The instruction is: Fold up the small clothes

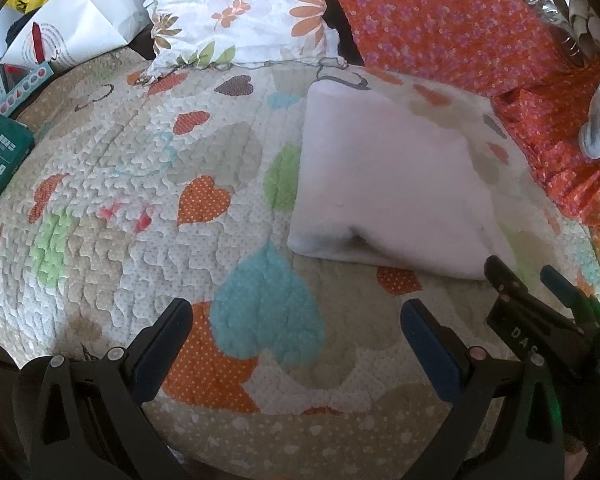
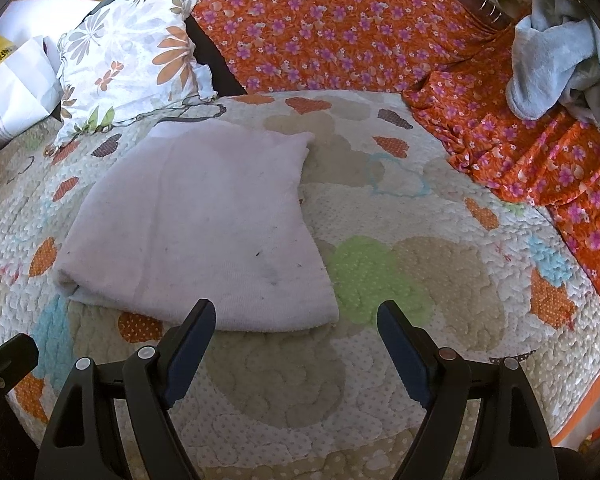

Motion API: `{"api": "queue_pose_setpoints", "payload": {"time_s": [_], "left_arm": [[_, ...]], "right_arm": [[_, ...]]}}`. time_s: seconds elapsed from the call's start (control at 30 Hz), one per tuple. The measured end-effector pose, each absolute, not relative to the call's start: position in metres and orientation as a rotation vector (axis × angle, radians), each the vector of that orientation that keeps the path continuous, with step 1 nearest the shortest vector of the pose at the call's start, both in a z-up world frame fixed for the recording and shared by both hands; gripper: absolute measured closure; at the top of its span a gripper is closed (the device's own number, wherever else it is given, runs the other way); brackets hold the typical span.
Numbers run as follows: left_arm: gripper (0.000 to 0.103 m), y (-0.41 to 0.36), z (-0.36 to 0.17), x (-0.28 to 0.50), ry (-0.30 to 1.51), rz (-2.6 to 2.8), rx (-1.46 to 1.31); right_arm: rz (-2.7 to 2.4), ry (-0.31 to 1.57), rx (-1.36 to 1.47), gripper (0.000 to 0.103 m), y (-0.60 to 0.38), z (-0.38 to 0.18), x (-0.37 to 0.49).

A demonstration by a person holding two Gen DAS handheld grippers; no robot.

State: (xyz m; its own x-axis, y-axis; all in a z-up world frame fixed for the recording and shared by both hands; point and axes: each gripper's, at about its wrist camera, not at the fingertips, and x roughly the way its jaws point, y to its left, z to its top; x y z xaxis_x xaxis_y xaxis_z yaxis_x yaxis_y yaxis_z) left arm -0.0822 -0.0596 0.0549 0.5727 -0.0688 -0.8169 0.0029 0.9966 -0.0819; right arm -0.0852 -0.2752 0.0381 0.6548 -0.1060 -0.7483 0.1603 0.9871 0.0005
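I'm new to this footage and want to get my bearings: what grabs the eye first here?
A folded pale pink cloth lies on the heart-patterned quilt, just ahead of the open right gripper. Behind it, an orange flowered sheet lies beside a floral pillow. The left gripper hangs open over a blue heart.

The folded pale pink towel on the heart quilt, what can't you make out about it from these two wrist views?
- Folded pale pink towel: layer count hidden; both views show mainly the top.
- Its near right corner in the left wrist view: covered by the right gripper.
- Crumpled light blue cloth: cut off by the frame edge in both views; what it is cannot be told.
- Teal box: print too small, cut by the left edge.
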Motion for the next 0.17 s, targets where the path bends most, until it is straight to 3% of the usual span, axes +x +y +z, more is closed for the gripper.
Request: {"api": "queue_pose_setpoints", "payload": {"time_s": [0.17], "left_arm": [[0.0,-0.054,0.053,-0.068,0.981,-0.056,-0.12]], "right_arm": [[-0.132,0.866,0.08,0.016,-0.281,0.043,-0.076]]}}
